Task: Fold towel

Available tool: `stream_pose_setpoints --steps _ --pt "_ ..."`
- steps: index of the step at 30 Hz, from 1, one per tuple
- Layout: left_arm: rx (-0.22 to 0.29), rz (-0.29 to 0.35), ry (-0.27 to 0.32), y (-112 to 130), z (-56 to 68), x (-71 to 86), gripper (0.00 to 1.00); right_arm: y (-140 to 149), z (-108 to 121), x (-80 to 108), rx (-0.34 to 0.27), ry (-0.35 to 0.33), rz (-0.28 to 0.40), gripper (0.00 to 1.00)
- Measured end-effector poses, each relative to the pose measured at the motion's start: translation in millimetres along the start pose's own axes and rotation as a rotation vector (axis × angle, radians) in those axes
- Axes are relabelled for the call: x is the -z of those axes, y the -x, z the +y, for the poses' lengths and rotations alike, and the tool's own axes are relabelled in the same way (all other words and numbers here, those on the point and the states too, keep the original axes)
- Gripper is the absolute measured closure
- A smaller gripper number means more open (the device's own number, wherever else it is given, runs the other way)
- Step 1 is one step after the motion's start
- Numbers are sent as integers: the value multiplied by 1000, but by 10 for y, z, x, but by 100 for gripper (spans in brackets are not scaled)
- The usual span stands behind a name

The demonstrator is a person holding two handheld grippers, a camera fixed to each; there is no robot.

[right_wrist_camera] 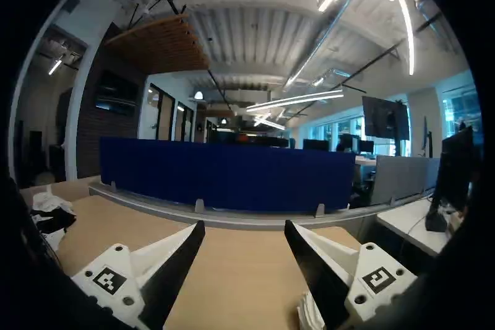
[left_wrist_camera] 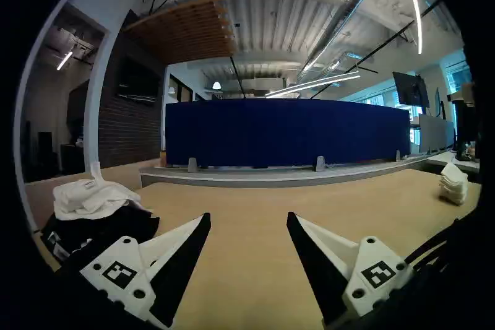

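Towel (left_wrist_camera: 93,197) is left crumpled on a dark heap (left_wrist_camera: 105,228) ahead-left of the left tool (left_wrist_camera: 248,215), which, like the right tool (right_wrist_camera: 244,223), is held wide and empty over the surface (left_wrist_camera: 260,268), presumably reserved for folding.

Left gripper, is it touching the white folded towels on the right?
Apart. The left gripper view shows the left gripper open over the bare table, with tan tabletop plainly between its fingers and the folded towels.
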State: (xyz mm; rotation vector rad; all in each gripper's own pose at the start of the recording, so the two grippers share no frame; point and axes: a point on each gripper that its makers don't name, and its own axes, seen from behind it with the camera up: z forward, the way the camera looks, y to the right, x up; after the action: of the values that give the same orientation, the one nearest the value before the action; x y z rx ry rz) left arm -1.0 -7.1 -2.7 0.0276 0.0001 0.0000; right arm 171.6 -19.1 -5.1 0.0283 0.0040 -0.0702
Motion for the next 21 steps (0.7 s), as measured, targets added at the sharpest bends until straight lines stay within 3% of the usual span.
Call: stream_pose_setpoints --steps 12,21 --pt "1 0 1 -10 8 -2 8 459 270 56 -14 29 11 0" --pt "0 0 0 -11 3 -8 8 919 247 8 -41 23 16 0"
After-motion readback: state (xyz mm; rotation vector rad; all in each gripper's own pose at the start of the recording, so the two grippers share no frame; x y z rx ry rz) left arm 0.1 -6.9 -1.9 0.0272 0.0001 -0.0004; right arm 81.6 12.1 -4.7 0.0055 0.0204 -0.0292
